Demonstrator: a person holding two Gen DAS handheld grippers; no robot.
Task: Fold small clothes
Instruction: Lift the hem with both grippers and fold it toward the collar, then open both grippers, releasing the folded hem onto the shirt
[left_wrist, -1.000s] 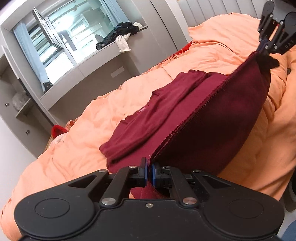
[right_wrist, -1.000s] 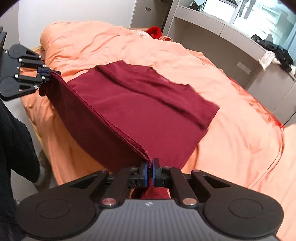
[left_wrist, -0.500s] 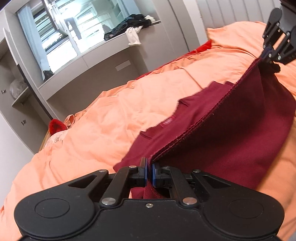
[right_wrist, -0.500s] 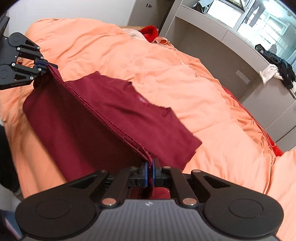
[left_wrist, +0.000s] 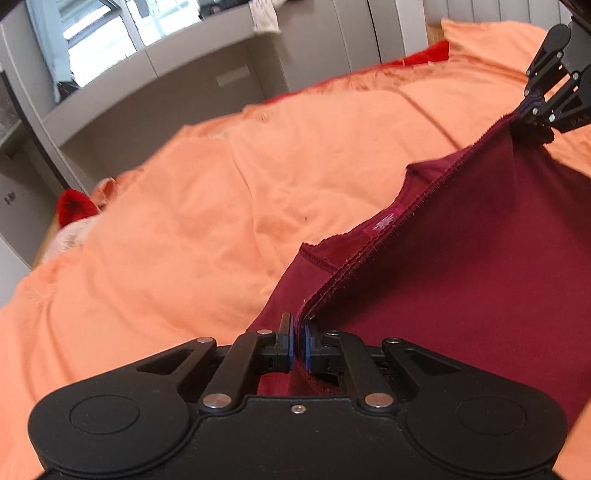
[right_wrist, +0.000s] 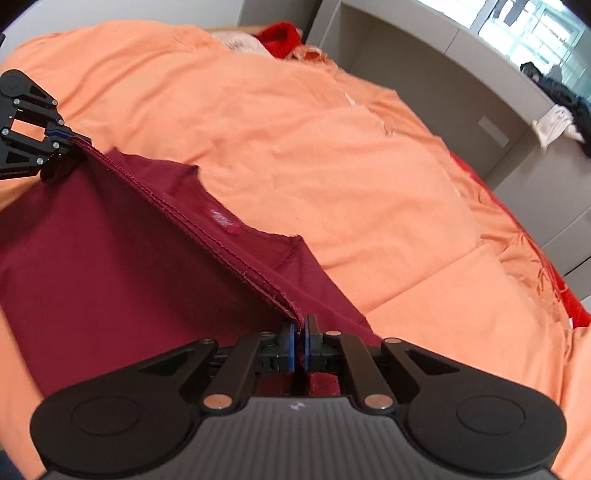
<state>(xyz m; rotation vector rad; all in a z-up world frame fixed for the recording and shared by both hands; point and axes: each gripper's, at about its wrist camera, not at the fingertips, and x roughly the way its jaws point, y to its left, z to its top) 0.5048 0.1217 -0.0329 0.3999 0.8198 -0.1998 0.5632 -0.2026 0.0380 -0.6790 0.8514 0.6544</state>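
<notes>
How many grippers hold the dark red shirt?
2: the left gripper and the right gripper each pinch one end of the dark red shirt's lifted hem.

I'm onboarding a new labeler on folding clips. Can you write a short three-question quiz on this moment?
1. True or false: both grippers are clamped on the shirt.
2. What does the shirt lie on? A) wooden table B) orange bedding C) grey rug
3. What stretches taut between the left gripper and the right gripper?

Key: 1 true. 2 B, the bedding. 3 the shirt's stitched hem.
</notes>
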